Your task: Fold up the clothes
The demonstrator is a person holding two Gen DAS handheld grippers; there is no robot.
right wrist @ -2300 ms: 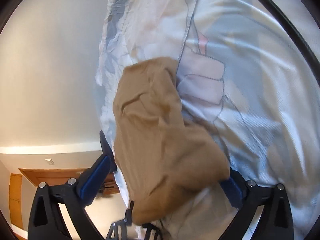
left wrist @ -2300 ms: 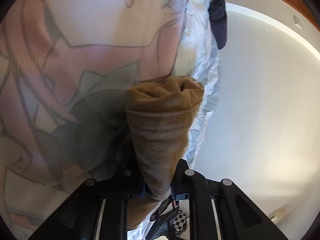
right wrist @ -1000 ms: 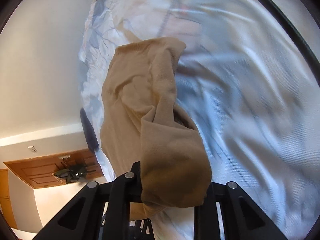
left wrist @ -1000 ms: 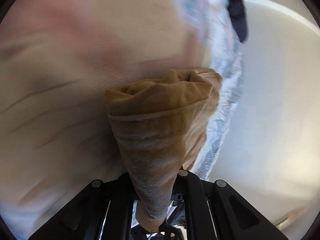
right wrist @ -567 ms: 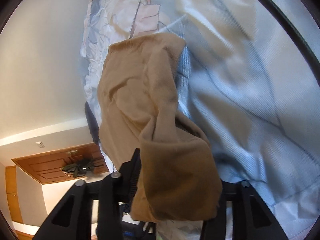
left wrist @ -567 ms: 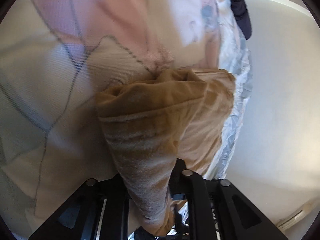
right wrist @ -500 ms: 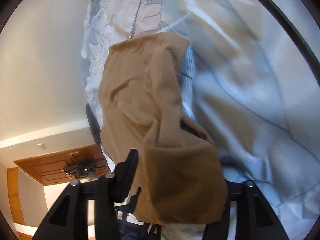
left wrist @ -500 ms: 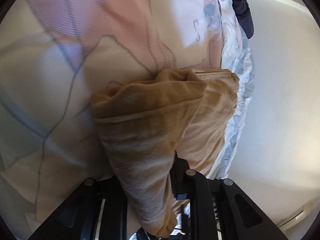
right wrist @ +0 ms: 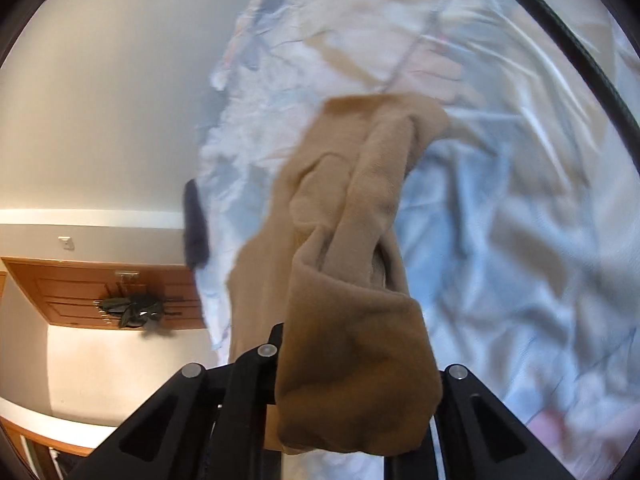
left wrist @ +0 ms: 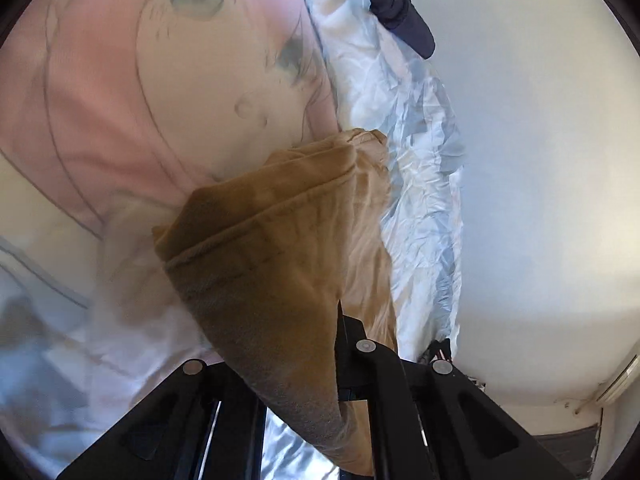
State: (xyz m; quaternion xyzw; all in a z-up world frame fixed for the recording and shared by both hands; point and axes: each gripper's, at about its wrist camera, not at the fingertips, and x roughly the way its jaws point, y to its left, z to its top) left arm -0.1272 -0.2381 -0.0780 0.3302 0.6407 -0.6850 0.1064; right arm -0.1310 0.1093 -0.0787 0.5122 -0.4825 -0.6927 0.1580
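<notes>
Jaws of both grippers grip the tan garment (left wrist: pixel 280 264), having just closed onto it; the left gripper (left wrist: pixel 336 396) and right gripper (right wrist: pixel 352 412) hold it bunched above the printed bedsheet (left wrist: pixel 120 80), near the bed's edge, where a dark garment (left wrist: pixel 400 12) lies.

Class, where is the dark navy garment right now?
In the left wrist view the dark navy garment lies top centre-right, on the printed sheet's edge beside the white wall, well beyond the tan garment.
</notes>
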